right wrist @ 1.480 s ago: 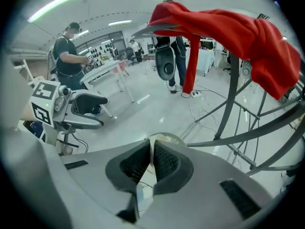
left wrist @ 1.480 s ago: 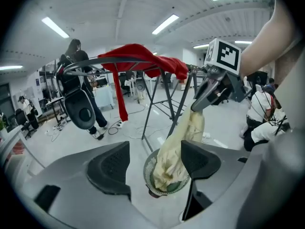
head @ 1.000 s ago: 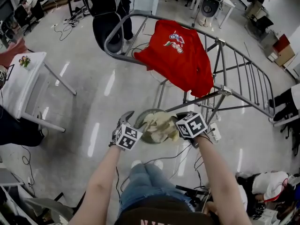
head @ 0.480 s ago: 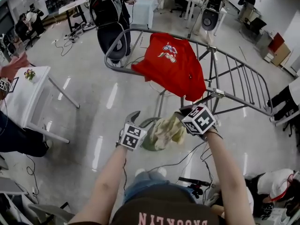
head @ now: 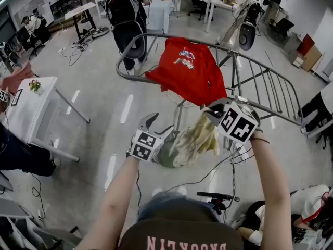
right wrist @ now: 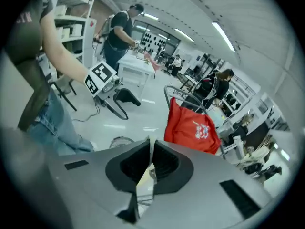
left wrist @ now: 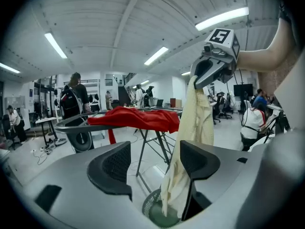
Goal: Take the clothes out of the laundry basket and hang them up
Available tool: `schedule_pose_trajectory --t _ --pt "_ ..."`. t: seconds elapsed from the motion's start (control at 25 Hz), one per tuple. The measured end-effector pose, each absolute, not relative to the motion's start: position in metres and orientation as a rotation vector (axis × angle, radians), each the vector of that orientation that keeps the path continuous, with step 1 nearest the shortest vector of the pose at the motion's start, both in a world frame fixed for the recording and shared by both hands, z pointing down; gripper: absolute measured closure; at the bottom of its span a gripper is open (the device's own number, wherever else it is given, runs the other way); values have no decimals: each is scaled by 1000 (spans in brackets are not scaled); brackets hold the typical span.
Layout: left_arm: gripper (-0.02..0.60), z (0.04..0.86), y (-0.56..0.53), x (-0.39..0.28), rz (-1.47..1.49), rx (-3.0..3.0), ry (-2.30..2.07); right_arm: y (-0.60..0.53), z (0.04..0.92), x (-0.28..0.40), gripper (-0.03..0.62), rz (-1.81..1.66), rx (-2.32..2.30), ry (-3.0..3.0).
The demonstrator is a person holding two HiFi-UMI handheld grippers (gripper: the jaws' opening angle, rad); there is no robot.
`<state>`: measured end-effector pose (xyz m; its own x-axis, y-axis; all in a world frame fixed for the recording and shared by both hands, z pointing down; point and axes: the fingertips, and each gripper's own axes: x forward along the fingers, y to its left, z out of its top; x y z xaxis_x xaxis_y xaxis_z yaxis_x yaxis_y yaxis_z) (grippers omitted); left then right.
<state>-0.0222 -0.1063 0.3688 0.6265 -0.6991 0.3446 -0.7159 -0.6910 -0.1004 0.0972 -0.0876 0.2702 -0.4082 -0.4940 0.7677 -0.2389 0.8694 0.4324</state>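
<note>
Red shirt [head: 190,69] on grey drying rack [head: 235,77]

The pale garment [head: 196,138] and red shirt [head: 190,72] are seen as matt cloth, the rack [head: 151,34] as smooth grey metal, the floor [head: 99,103] as glossy

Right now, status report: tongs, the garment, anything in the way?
Right tongs shut on cream garment, lifted, lower end over laundry basket. Left tongs open, holding nothing. Red shirt already draped on drying rack; bare rails beside it.
</note>
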Motion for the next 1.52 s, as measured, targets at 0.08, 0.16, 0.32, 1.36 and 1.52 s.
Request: schedule_pose_trajectory --t 0.08,0.16,0.32,1.36,1.52 --pt "262 359 -108 -19 555 2815 -1213 -91 253 100 591 -452 540 -1938" --pt "262 350 -109 -18 551 2838 -1214 -95 237 101 591 -601 562 -1863" --pt "262 335 -106 -14 542 2890 -1212 -96 207 101 591 -890 630 -1733" --pt "262 279 -76 5 461 3072 -1187 -69 153 86 591 -1185 924 -1818" --pt "262 279 -69 8 460 3085 -1152 -67 159 84 591 -1141 937 -1865"
